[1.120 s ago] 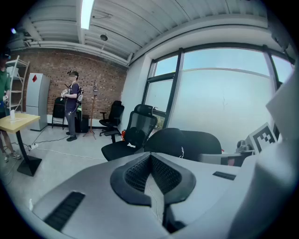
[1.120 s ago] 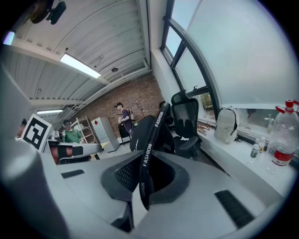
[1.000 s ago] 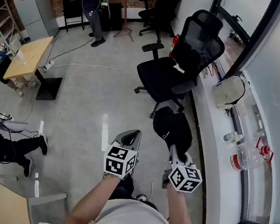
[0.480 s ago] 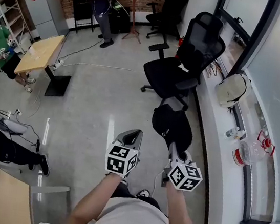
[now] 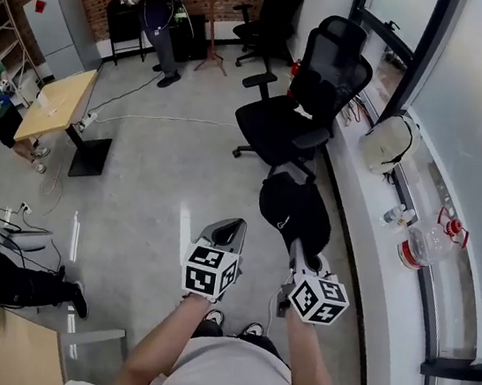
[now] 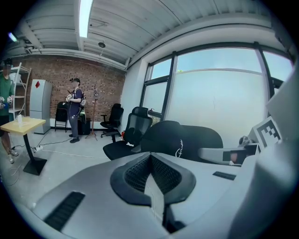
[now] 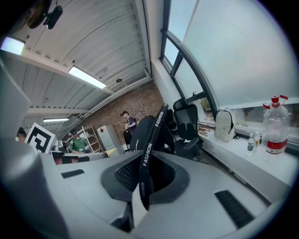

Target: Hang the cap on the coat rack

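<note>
Centre of the head view: holding a black cap by its strap in the right claw, pinching the band, printed FASHION, flat between fully closed jaws in the right gripper view, with the crown sticking out ahead of the claw, up off the floor. Carrying nothing in the left claw, just left of the right one at lower centre, with its jaws pressed together and nothing between them in the left gripper view. Standing on the grey floor, facing a black office chair just beyond the cap at upper centre. Looking towards the coat rack, a thin pole at the top edge, well apart from the cap, near a person by the brick wall. Standing beside a white window ledge at right, bearing a pale backpack and a clear jug.
</note>
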Action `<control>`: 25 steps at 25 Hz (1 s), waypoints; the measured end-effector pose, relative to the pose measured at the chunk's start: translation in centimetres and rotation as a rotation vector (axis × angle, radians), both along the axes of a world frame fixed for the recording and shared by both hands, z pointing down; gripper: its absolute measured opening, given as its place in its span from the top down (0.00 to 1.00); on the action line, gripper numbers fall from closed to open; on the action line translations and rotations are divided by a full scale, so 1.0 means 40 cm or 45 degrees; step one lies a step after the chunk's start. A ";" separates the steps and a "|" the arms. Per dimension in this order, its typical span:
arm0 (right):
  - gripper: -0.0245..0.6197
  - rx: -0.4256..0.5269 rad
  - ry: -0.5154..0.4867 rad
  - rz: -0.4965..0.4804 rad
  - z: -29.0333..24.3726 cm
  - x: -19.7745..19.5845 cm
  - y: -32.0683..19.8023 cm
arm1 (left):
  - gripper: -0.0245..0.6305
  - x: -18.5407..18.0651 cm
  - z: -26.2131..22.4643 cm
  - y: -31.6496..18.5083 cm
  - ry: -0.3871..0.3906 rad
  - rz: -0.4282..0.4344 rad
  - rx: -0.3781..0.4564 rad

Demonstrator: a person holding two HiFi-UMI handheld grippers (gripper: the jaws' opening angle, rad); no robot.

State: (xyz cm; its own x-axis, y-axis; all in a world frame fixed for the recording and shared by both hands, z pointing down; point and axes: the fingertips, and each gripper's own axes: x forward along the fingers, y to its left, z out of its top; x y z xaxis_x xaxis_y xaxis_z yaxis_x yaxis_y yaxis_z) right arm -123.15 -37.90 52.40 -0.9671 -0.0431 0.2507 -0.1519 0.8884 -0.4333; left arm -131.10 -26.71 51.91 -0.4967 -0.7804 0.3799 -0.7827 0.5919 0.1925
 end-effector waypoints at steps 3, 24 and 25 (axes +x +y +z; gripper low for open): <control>0.93 0.007 -0.003 0.029 -0.014 0.003 0.006 | 0.96 -0.002 -0.013 0.000 -0.003 0.033 0.007; 0.93 0.005 0.016 0.501 -0.004 0.235 -0.046 | 0.96 0.158 -0.005 -0.158 0.012 0.540 0.029; 0.93 0.004 0.019 0.528 0.000 0.252 -0.048 | 0.96 0.172 -0.002 -0.169 0.012 0.569 0.031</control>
State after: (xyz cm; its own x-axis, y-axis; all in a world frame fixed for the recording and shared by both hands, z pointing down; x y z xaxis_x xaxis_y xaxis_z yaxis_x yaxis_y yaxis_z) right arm -113.05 -39.83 52.40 -0.8638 -0.4293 0.2636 -0.5035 0.7519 -0.4255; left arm -124.20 -33.47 51.84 -0.1050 -0.9264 0.3617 -0.9587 0.1910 0.2108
